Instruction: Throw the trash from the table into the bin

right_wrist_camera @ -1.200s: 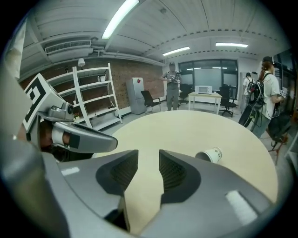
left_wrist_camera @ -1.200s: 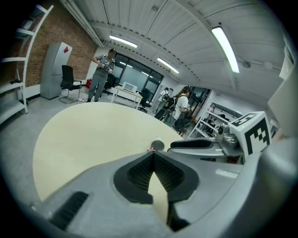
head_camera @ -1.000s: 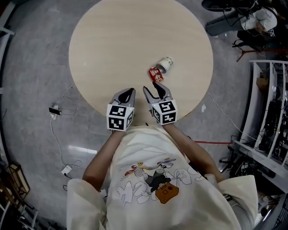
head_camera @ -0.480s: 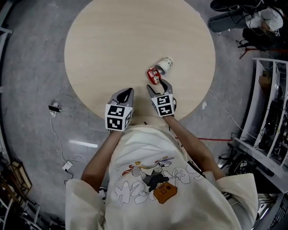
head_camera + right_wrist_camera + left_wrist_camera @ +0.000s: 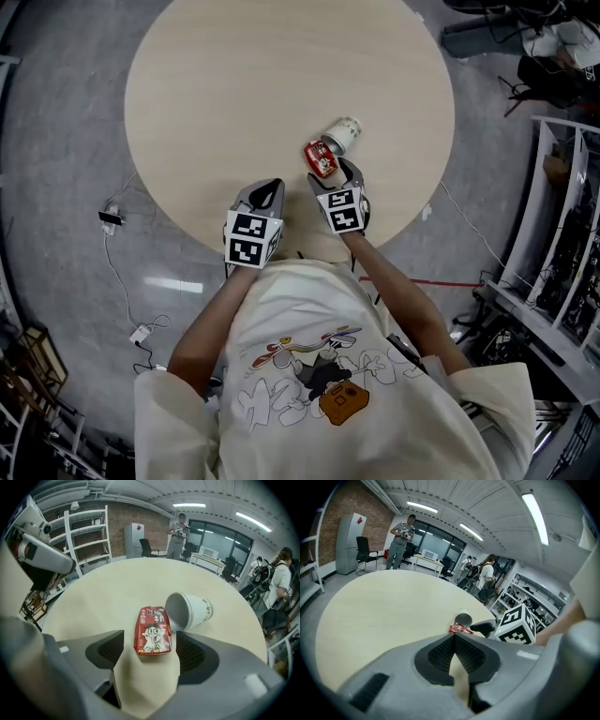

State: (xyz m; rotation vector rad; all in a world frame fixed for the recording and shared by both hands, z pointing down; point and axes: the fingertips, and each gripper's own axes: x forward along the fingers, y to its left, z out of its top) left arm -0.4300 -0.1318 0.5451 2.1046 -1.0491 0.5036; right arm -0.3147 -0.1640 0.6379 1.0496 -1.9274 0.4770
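Observation:
A red snack carton (image 5: 320,159) (image 5: 152,631) lies flat on the round wooden table (image 5: 234,84), near its front edge. A white paper cup (image 5: 342,135) (image 5: 190,610) lies on its side just beyond it, mouth toward the carton. My right gripper (image 5: 330,176) (image 5: 149,645) is open. Its jaws have just been opening and now stand on either side of the carton's near end without touching it. To the left, my left gripper (image 5: 263,194) (image 5: 453,637) is shut on nothing over the table's near edge. The left gripper view also shows the carton (image 5: 461,629) and cup (image 5: 463,618).
Metal shelving (image 5: 562,234) stands at the right of the grey floor, and cables with a plug (image 5: 112,217) lie at the left. A person (image 5: 402,538) stands beyond the table's far side and others (image 5: 486,576) stand near desks. No bin shows.
My right gripper has moved forward and down to the red carton, and its jaws have spread wider around it. My left gripper has barely shifted.

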